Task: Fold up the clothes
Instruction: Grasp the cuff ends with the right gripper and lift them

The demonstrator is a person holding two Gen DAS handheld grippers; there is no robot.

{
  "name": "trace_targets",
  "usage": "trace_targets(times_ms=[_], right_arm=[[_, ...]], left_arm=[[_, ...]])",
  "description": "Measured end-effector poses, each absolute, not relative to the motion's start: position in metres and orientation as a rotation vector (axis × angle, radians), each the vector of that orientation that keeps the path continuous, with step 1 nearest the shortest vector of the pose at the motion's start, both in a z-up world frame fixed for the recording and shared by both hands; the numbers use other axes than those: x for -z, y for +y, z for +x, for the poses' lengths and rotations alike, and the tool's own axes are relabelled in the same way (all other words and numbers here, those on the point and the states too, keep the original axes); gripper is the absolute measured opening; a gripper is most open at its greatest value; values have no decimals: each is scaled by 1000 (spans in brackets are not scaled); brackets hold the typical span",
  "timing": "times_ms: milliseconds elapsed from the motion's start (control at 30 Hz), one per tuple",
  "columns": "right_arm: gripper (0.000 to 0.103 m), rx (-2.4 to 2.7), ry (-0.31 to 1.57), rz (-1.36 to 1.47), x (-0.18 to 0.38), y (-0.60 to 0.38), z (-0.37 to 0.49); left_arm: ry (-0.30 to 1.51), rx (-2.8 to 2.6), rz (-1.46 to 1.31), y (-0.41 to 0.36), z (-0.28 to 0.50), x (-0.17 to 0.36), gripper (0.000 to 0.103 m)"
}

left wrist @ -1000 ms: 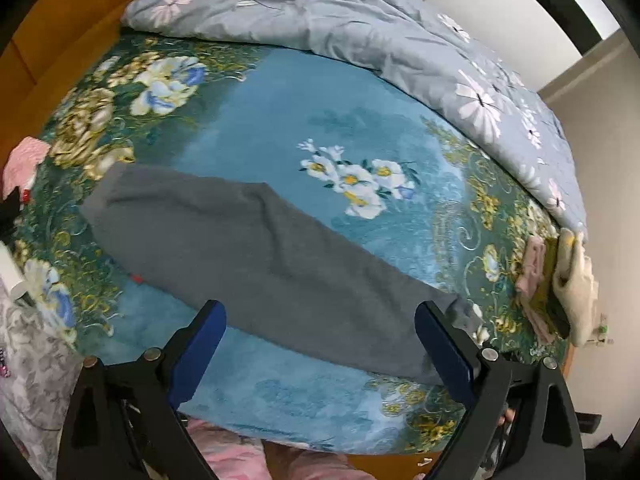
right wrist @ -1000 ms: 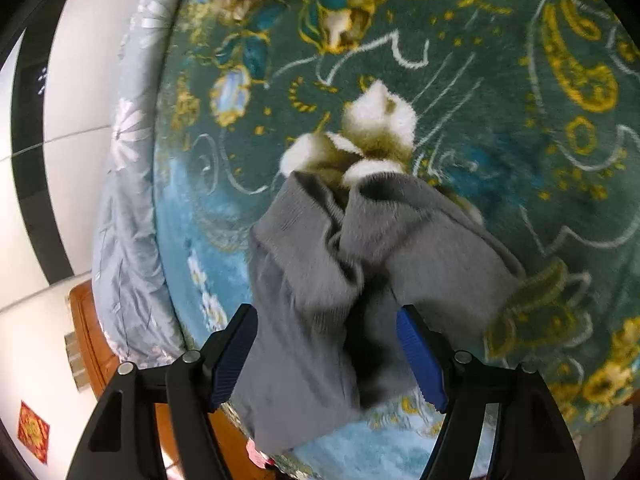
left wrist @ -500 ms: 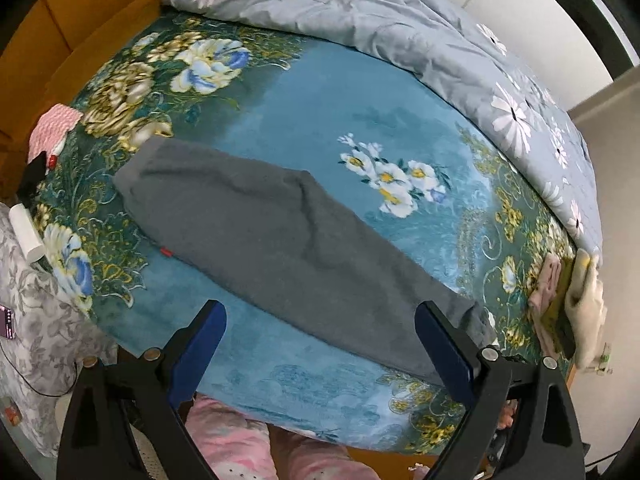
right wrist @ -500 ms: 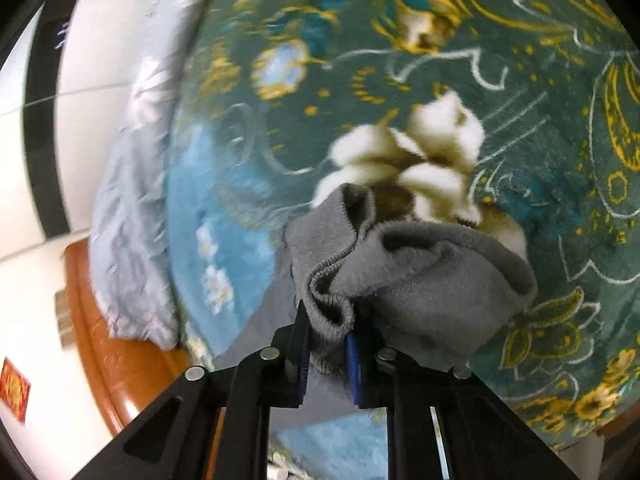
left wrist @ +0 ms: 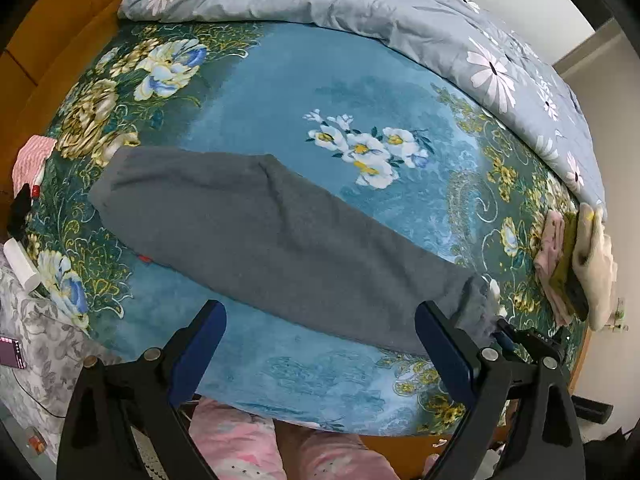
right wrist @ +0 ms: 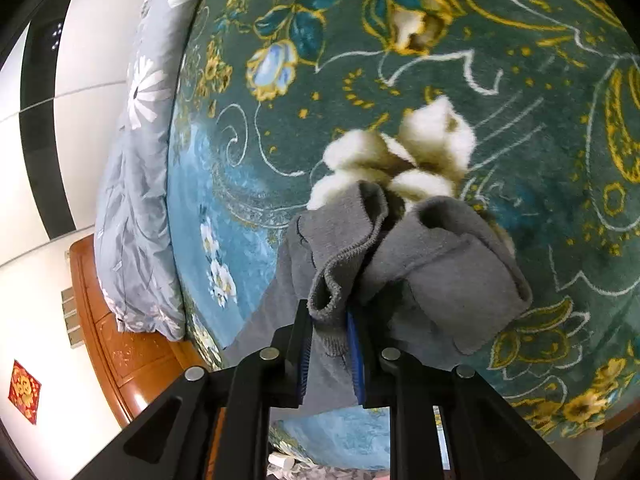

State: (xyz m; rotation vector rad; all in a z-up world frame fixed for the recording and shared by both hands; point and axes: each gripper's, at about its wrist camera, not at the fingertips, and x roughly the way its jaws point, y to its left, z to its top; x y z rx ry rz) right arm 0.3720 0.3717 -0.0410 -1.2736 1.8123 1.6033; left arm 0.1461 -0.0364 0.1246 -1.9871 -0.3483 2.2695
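While the right tool (right wrist: 328, 322) pinches the grey trousers (left wrist: 280, 240), no writing is legible.

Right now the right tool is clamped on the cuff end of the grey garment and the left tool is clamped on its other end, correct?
Not quite. The right tool is clamped on the grey garment, but the left wrist view shows the left tool open and holding nothing.
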Motion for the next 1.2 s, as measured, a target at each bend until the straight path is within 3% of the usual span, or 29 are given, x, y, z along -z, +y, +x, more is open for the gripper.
trace_targets(times_ms=[200,233,367,567,833,1200], right_arm=[[22,-1509,1799,-1299,63,373,368],[17,-1524,1780,-1296,59,371,366],[7,-1620,1692,-1351,32,364,355],[6,-1963,1739,-1085,-42,370,386],[6,-1603,1720,-1232,53,371,450],[10,-1682,1617,-1269,45,384,446]], left_arm=[[-368,-2277,-2012,-44,146,-124,96],[-370,-2274,-2014,-44,146,-123,96],[-381,-2265,-2023,-44,144,-121,96],[-360,-2242,-2018,-36,143,-118,96],[-341,-2208,-2066,-31,147,-107,96],[-328,-2205,-2075,-26,148,-107,95]])
